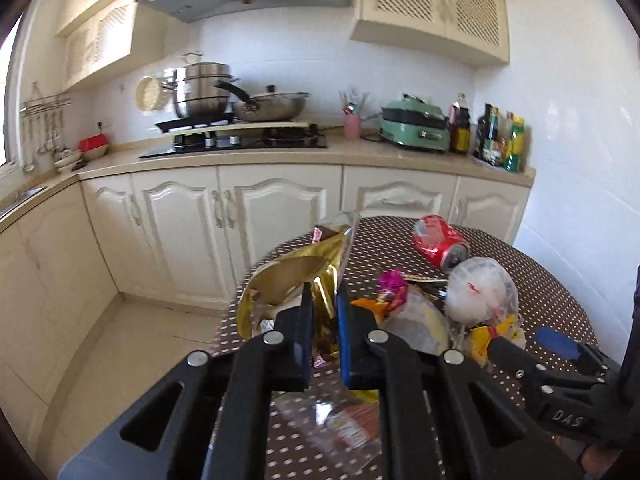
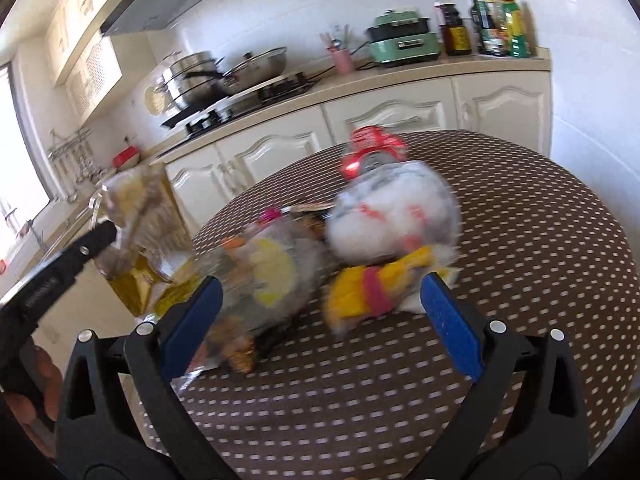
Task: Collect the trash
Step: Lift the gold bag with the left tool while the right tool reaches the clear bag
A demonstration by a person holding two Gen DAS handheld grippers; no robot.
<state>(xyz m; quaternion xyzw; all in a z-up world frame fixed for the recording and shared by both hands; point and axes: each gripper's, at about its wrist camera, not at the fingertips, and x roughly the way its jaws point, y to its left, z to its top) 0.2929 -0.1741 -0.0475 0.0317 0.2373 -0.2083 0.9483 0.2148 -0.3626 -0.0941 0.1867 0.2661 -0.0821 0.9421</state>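
My left gripper [image 1: 325, 304] is shut on a crumpled gold foil wrapper [image 1: 288, 276], lifted at the table's left edge; the right wrist view shows that gripper [image 2: 106, 234] with the wrapper [image 2: 136, 208] blurred. My right gripper [image 2: 324, 304] stands open just in front of the trash pile, with a yellow wrapper [image 2: 360, 292] and a clear bag with a yellow patch [image 2: 272, 276] between its fingers, untouched. Behind them lie a balled white plastic bag [image 2: 392, 216] [image 1: 480, 292] and a crushed red can [image 2: 372, 152] [image 1: 438, 242]. A pink foil wrapper [image 1: 392, 286] lies in the pile.
The trash lies on a round table with a brown dotted cloth [image 1: 540, 280] [image 2: 540, 220]. A clear wrapper [image 1: 340, 420] lies under my left gripper. Behind runs a kitchen counter [image 1: 360, 152] with a stove and pots [image 1: 208, 96], a green appliance [image 1: 414, 122] and bottles [image 1: 500, 140].
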